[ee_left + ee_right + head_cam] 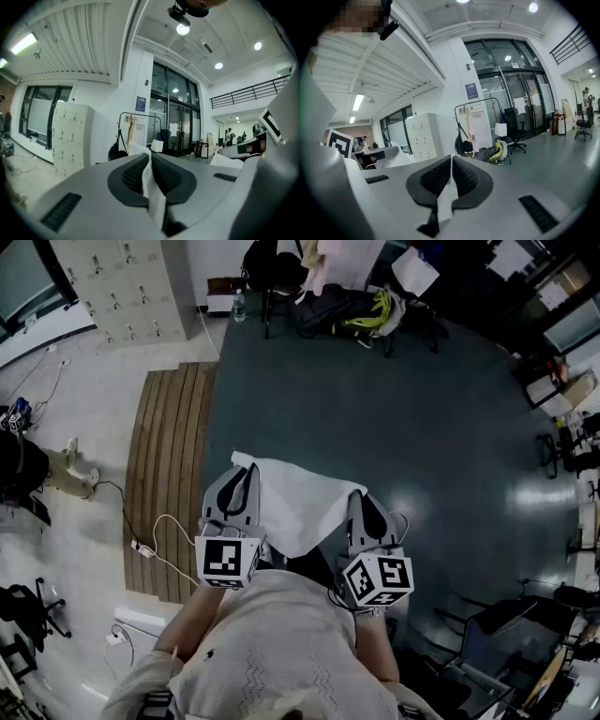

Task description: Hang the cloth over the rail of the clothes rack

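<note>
- Far ahead of both claws: black clothes rack (139, 113), pale items hanging at its left end.
- Stretched between the claws: white cloth (298, 502), plain, thin, sagging slightly mid-span.
- Left gripper (247, 472): clenched on one cloth edge, white fold pinched between the pads.
- Right gripper (357, 497): clamped likewise on the opposite edge.

My cloth (298, 507) is thin white fabric, matt, softly creased. Left gripper (246, 472) and right gripper (360, 495) have smooth matt grey plastic shells. Their pads (133, 174) are black, ribbed and look rubbery. The dark floor (422, 427) is glossy and reflects light. The slatted board (173, 474) is bare wood.
</note>
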### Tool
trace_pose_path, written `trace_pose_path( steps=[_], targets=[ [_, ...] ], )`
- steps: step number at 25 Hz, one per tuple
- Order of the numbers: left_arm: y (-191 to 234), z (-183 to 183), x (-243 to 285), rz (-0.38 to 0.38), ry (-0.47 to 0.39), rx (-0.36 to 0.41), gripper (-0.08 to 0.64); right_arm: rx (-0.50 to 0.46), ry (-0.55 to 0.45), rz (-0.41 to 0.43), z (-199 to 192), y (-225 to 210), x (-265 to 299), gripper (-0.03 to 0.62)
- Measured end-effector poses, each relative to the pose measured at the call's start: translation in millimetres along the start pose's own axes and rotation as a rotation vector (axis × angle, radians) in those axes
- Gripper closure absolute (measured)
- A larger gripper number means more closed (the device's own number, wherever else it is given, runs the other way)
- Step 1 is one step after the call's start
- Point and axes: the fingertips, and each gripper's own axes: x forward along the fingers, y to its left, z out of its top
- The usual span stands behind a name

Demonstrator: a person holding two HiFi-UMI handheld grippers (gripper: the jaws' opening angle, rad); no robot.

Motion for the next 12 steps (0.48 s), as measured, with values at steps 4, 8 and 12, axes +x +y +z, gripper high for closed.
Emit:
trace_pose_path(
  steps=[4, 8, 12],
  targets=[
    [2.2, 0.2, 27.7, -0.008, 0.003, -0.005, 0.537, 0.022, 0.002, 0.001, 7.2, -16.9, 20.8, 0.569],
    [2.1, 2.3, 64.7, -0.008, 0.016, 0.012, 0.537, 0.015, -0.004, 0.004, 19.1, -39.3, 50.3, 0.571],
    [-11.7, 3.0, 110.6, 0.008, 0.031, 0.029, 0.537, 0.043, 0.004, 0.014, 28.6, -80.9, 83.3, 0.571]
  ],
)
